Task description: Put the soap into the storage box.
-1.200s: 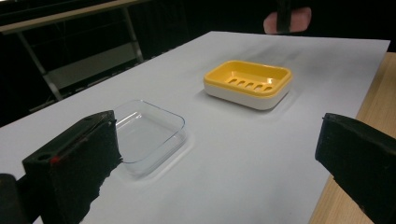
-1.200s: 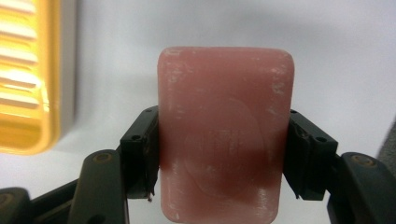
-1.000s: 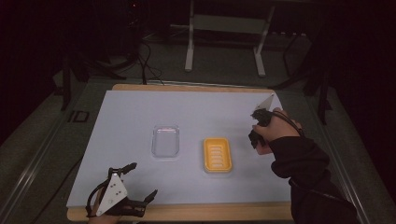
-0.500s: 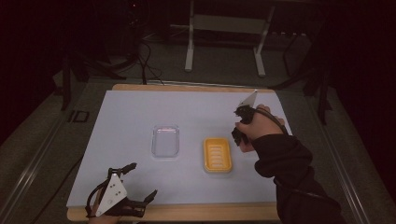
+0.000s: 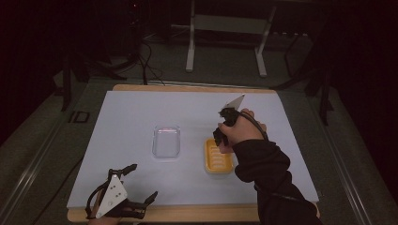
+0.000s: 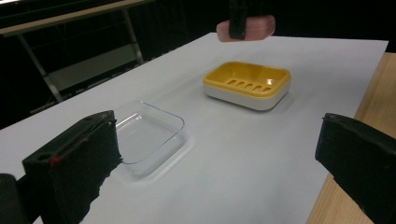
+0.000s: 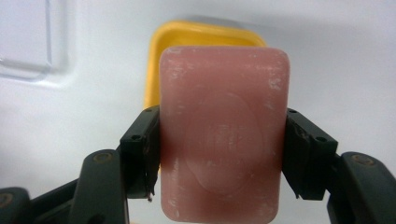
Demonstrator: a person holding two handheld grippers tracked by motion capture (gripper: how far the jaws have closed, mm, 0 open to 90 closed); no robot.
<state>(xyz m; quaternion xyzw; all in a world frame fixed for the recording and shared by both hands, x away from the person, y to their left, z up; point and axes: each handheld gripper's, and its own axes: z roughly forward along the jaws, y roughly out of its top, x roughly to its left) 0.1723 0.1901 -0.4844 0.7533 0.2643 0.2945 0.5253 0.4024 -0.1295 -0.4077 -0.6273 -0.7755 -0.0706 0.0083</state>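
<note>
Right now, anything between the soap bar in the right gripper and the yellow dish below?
Nothing. In the left gripper view, the soap bar hangs in the right gripper above the empty yellow dish.

Black two-jaw left gripper [image 5: 141, 185] with grey triangular plate; right gripper [image 5: 218, 139] black, person's sleeve [image 5: 267, 173] dark.

No legible text; only a blurred embossed mark on the pink soap [image 7: 224, 130]

room: dark | floor [image 5: 42, 136]: grey | behind table: metal stand [image 5: 225, 28], cables [image 5: 145, 56]
</note>
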